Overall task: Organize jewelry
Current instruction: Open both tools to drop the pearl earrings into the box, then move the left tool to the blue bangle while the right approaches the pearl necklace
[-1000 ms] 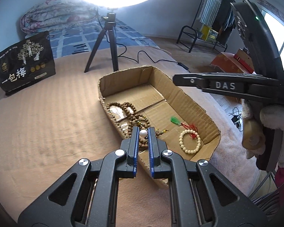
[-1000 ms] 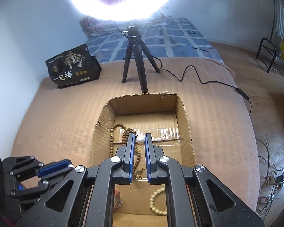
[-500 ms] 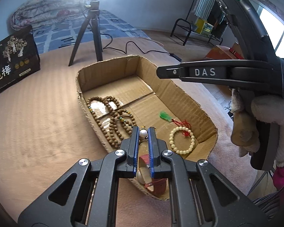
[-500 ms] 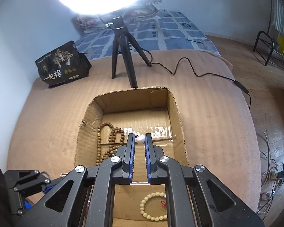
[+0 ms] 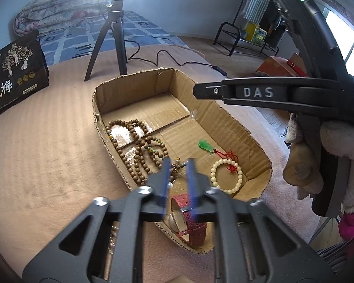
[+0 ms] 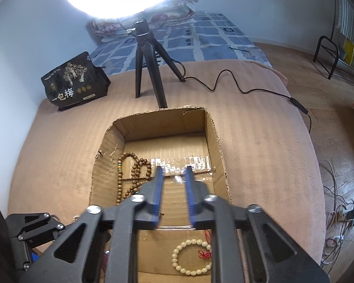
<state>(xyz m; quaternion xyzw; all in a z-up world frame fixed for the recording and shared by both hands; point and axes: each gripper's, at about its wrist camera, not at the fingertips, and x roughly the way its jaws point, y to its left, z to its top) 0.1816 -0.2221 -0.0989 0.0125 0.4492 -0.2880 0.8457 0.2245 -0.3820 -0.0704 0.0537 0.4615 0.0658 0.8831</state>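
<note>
Left wrist view: the left gripper (image 5: 179, 176) is opening above the near end of the cardboard box (image 5: 134, 86); a small white pearl (image 5: 170, 185) sits against its left pad, no longer clamped. Ahead lie brown bead strands (image 5: 139, 155), a green pendant (image 5: 206, 145) on red cord, a cream bracelet (image 5: 226, 175) and, under the jaws, a red strap (image 5: 192, 221). The box's long axis runs away from the tool.

Right wrist view: the right gripper (image 6: 173, 181) is opening too, a blurred pale bead (image 6: 177, 178) loose between its pads. Pendant and strap are hidden here.

Both jaws apart, pearls apparently released.
</note>
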